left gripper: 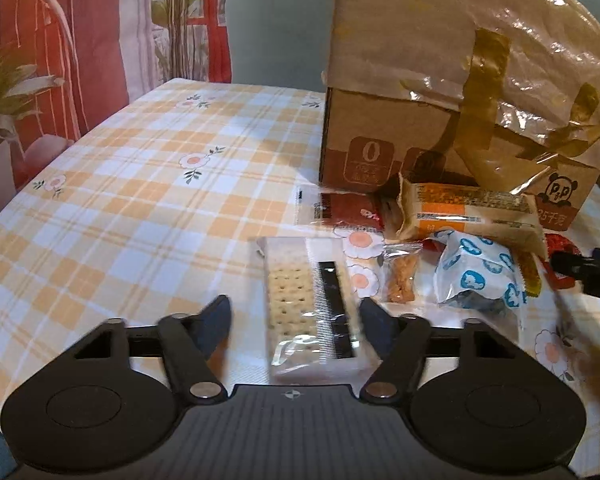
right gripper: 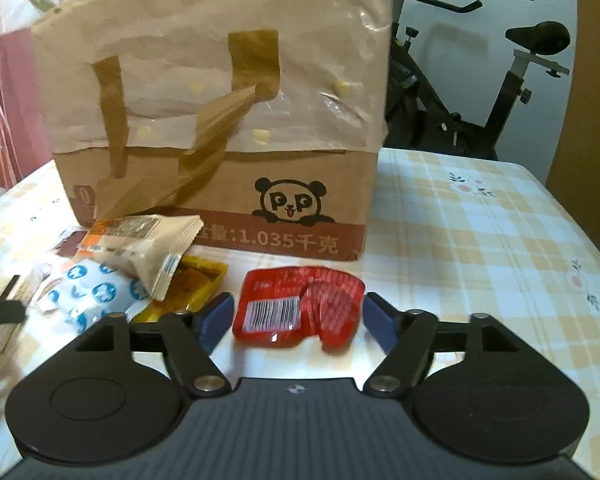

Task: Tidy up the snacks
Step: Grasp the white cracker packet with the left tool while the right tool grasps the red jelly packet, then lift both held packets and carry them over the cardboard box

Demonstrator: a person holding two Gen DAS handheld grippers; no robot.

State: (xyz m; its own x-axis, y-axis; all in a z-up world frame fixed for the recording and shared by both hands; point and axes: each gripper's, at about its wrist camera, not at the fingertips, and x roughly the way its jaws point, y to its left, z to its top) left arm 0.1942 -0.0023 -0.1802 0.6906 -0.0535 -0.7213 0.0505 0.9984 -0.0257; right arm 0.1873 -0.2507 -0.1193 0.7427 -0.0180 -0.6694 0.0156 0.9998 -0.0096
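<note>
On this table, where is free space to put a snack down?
Free: the checked tablecloth left of the cardboard box, and right of it up to the exercise bike. Crowded: directly before the box, where the cracker pack, blue-white packet and red packet lie.

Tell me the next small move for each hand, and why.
Probably close both tongs. The left tongs straddle the cracker packet, with the pads apparently not yet pressing; the right tongs flank the red snack packet with gaps either side. Then lift towards the cardboard box.

Left hand-held gripper (left gripper: 294, 322), right hand-held gripper (right gripper: 299, 318): black ribbed bodies, silver rivets, blue pads.
</note>
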